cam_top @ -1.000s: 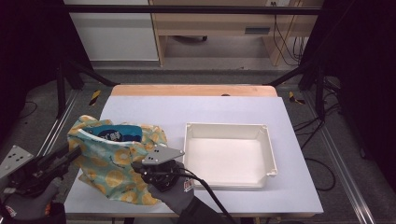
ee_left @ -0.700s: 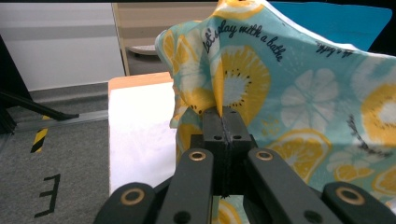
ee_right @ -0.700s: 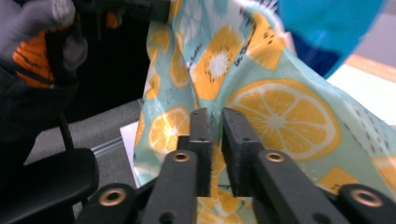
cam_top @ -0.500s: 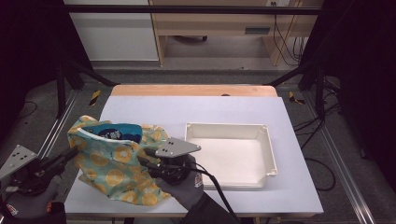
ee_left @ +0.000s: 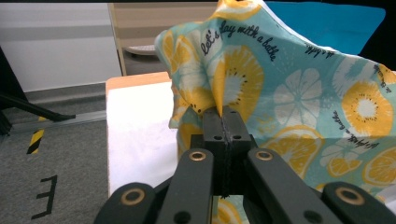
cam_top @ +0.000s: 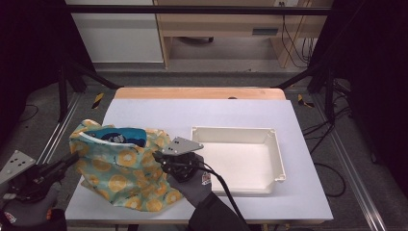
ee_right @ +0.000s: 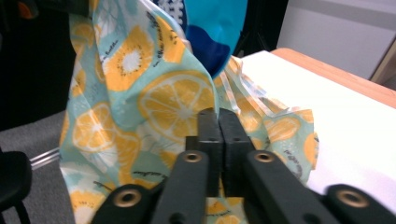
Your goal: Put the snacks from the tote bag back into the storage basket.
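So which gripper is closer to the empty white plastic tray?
The right gripper. It sits just beside the white plastic tray, at the near edge of the lemon-print cloth bag. The left gripper is across the bag, far from the tray.

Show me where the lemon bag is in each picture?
High view: the teal fabric bag printed with yellow lemon slices lies at the table's left front, beside the white plastic tray.
Left gripper view: it rises centre and right, pinched by the black fingers.
Right gripper view: it hangs left and centre.
Shared landmark: the blue packet poking out of its mouth.
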